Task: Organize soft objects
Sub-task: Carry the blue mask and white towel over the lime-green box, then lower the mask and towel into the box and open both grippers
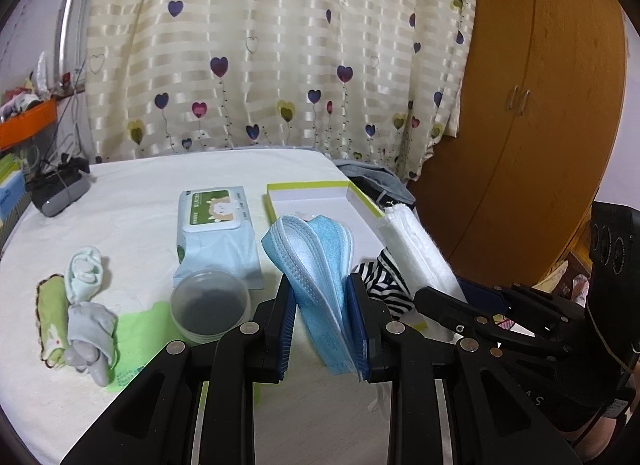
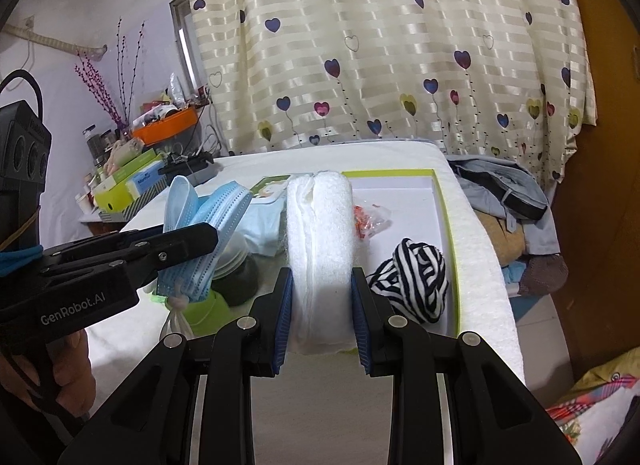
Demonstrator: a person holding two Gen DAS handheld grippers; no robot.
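- Masks (image 1: pixel 316 265), blue stack: pinched in my left gripper (image 1: pixel 322 329), lifted.
- White towel roll (image 2: pixel 322 261): clamped by my right gripper (image 2: pixel 322 329); tray (image 2: pixel 404 201) at 12 o'clock.
- Next, I judge: lower both into tray.

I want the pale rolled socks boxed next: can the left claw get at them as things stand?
Probably not yet. The left claw is shut on the blue face masks, so it has no free grip. The pale rolled socks themselves lie uncovered on the white table, apart from the clear round tub.
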